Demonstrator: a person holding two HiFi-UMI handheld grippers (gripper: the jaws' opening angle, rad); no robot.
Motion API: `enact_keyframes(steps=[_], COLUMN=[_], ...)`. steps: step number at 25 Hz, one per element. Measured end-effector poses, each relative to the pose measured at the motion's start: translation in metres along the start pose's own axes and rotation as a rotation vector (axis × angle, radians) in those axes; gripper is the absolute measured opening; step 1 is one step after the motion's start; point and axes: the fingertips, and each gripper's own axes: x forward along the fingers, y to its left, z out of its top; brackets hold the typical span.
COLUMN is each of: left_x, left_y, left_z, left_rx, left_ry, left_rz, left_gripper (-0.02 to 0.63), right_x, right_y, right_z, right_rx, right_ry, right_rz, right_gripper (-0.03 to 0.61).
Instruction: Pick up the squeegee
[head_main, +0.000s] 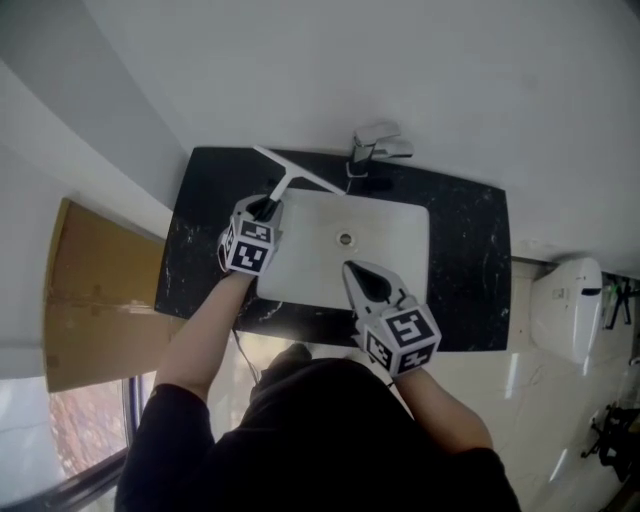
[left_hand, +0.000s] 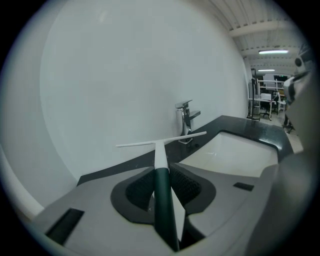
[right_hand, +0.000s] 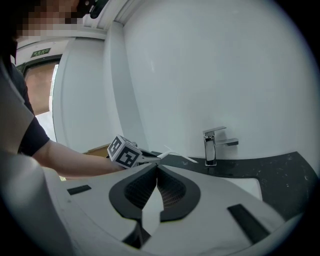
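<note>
Squeegee (left_hand: 160, 150) clamped in left gripper (left_hand: 162, 176), faucet (left_hand: 186, 120) behind

A white rectangular basin (head_main: 390, 250) sits in a black stone counter (head_main: 470, 250), with a chrome tap (head_main: 378, 145) above it in frame. A white T-shaped squeegee (head_main: 295, 178) crosses the basin's upper-left corner. A brown cardboard sheet (head_main: 90, 300) lies at frame left.

wall (head_main: 300, 60): closes off the back of the bench (head_main: 470, 250). tap (head_main: 378, 145): upright at back centre, near one blade end of the squeegee (head_main: 290, 171). basin (head_main: 400, 250): open from above between left tongs (head_main: 268, 207) and right tongs (head_main: 352, 270). bench, right side: open to approach.
</note>
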Motion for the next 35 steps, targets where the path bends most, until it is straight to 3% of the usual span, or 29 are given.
enact_keyframes(steps=[10, 18, 26, 35], left_x=[-0.156, -0.256, -0.301, -0.312], left_y=[-0.080, -0.135, -0.127, -0.100], left_z=[0.049, 0.051, 0.039, 0.029], left_rx=[-0.027, -0.038, -0.041, -0.031], left_ry=[-0.169, -0.269, -0.332, -0.360], left_rz=[0.038, 0.011, -0.007, -0.052], left_gripper=[0.098, 0.099, 0.098, 0.098], right_x=[-0.088, -0.121, -0.109, -0.094], right_y=[0.034, 0.058, 0.085, 0.111], right_z=[-0.014, -0.030, -0.034, -0.029], right_rx=[-0.078, -0.050, -0.025, -0.036], right_ry=[-0.048, -0.100, -0.136, -0.144], right_rz=[0.103, 0.127, 0.084, 0.015], right_gripper=[0.012, 0.011, 0.009, 0.009])
